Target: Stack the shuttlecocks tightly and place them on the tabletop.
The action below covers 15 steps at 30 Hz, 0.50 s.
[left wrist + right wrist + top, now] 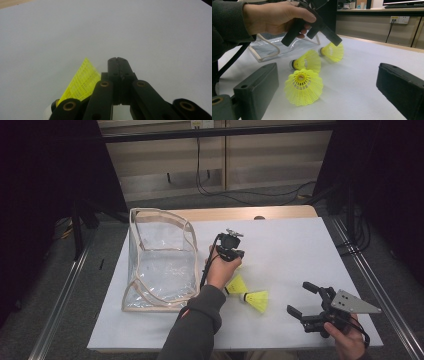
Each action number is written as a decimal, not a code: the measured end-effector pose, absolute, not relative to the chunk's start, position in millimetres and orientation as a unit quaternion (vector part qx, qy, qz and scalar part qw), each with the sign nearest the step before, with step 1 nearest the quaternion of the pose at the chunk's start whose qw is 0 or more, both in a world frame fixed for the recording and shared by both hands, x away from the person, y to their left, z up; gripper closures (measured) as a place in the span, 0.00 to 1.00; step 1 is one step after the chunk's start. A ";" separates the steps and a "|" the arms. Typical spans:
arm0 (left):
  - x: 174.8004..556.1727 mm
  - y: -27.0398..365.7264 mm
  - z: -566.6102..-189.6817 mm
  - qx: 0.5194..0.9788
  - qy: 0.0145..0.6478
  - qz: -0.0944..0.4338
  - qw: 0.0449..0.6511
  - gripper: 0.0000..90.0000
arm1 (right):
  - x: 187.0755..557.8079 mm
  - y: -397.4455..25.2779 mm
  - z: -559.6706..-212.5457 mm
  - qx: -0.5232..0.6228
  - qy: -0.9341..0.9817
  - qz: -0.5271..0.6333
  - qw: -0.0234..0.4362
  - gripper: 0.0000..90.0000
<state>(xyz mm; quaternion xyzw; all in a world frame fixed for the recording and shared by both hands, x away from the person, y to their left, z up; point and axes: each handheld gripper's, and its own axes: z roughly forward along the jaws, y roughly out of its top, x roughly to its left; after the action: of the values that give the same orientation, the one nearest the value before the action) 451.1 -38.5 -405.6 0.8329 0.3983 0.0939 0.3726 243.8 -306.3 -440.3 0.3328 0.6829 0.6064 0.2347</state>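
The right gripper sat low with its jaws spread wide, and dead ahead, just past its fingertips, the nearest yellow shuttlecock lay on the white table, its open skirt facing the jaws. Two more shuttlecocks lay beyond it: the middle one, then the far one directly under the left gripper, whose jaws were pressed together on nothing. A clear plastic bag stood off to the left gripper's left. These looked feather-light, with a springy mesh skirt that would crush if squeezed hard. The firm cork tip, or a gentle pinch on the skirt just behind it, looked the safest hold.
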 end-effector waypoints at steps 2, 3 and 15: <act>451.8 -38.0 -406.3 0.833 0.400 0.095 0.371 1.00 | 243.7 -306.2 -440.3 0.334 0.683 0.606 0.234 0.04; 451.9 -38.0 -406.6 0.832 0.401 0.094 0.371 1.00 | 243.6 -306.2 -440.3 0.334 0.683 0.606 0.234 0.04; 454.3 -34.1 -405.9 0.829 0.410 0.100 0.368 0.99 | 243.7 -306.4 -440.2 0.333 0.683 0.607 0.235 0.04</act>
<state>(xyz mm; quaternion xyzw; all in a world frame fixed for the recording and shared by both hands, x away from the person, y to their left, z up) 454.3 -34.1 -405.9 0.8286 0.4100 0.1003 0.3678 243.7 -306.4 -440.2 0.3326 0.6828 0.6066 0.2349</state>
